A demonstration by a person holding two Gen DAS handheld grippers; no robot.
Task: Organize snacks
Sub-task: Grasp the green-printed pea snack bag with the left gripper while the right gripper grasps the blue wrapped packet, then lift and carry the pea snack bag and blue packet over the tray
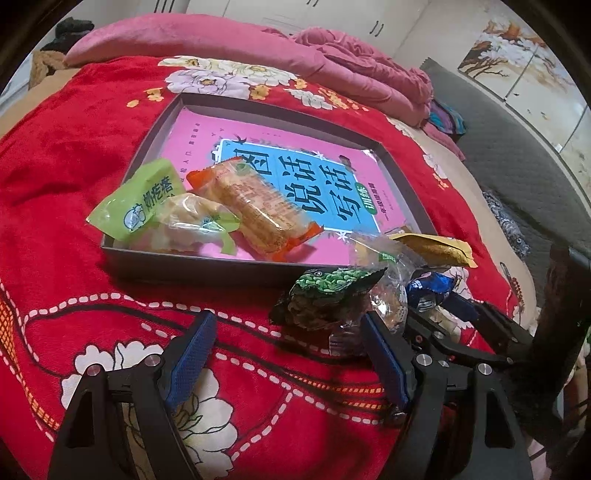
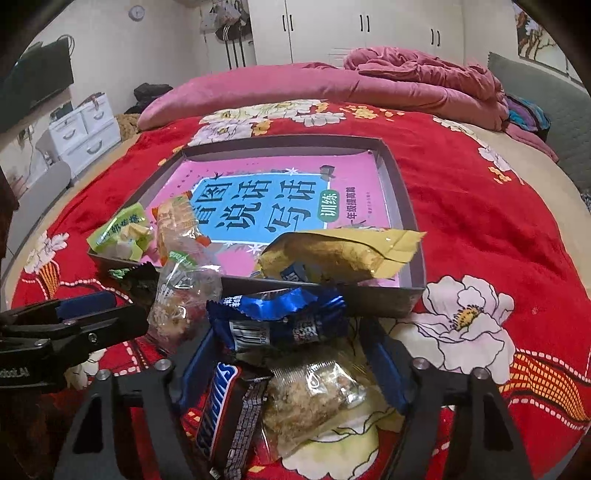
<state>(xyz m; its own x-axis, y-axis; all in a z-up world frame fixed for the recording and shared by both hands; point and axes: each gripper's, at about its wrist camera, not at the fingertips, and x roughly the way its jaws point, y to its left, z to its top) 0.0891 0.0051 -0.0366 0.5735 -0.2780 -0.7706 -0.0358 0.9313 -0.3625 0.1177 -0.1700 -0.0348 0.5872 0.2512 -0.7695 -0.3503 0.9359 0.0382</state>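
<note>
Grey tray (image 1: pixel 122 254) — book (image 1: pixel 288 173), three snacks (image 1: pixel 207 218) inside — both grippers' fingers wide, empty.

Home bedroom. Bed with red floral blanket (image 2: pixel 480 229), pink pillow (image 2: pixel 258 88), crumpled pink quilt (image 2: pixel 424 70). White wardrobe doors (image 2: pixel 362 29) behind; white drawer unit (image 2: pixel 86 129), wall clock (image 2: pixel 137 13) on the left.

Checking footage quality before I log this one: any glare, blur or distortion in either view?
Left wrist view: strong fisheye bending, dark corners, glare on the orange cracker packet. Right wrist view: same curvature, Snickers bar sharp, glare on the tray lining.
</note>
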